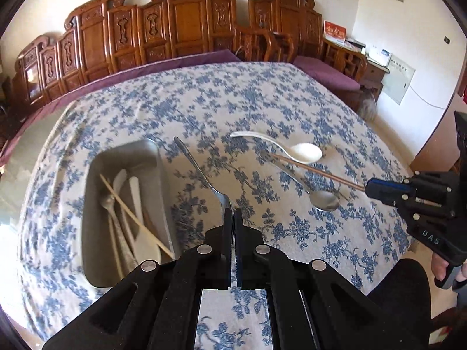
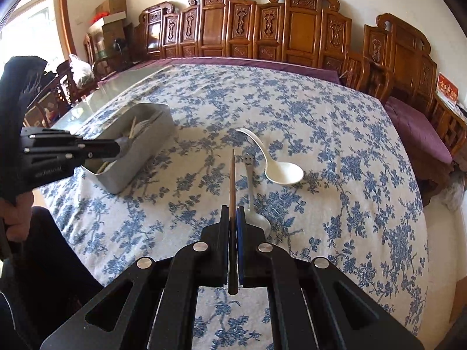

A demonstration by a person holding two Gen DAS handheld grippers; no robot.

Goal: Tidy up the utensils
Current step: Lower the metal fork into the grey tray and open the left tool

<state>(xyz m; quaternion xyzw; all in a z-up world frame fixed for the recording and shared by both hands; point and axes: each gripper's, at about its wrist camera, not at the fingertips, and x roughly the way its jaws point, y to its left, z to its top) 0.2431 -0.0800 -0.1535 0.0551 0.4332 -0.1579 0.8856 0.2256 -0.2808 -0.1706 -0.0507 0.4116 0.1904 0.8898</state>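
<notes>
a: left tool is fully closed, its jaws pinched on the head end of a metal fork. handle sticks out ahead, over the cloth just right of the metal tray. looks lifted, though i can't tell for sure that it's off the cloth.

b: and the other side?

a: right tool is clamped on a single brown chopstick, gripped towards one end, most of the length pointing forward over the counter.

b: what's loose?

a: a white soup spoon and a small metal spoon, lying close together mid-counter on the blue-flowered cloth. the tray already holds a pale chopstick, white plastic cutlery and some metal pieces.

b: handling notes?

a: my reading: fork is stiff, smooth steel, so slippery. held by the head, the long handle gives leverage and it could swivel in the pads. chopstick is light and rigid, thin enough to pivot or roll when held near the end; a grip nearer the middle would steady it. white spoon looks like ceramic or melamine, can't say which, so treat it as breakable. take the handle, not the curved bowl. metal spoon sits low on soft cloth; the neck above the bowl seems the best place to pinch.

b: stage?

a: i judge both pieces are headed for the tray, the two spoons still to go.
</notes>
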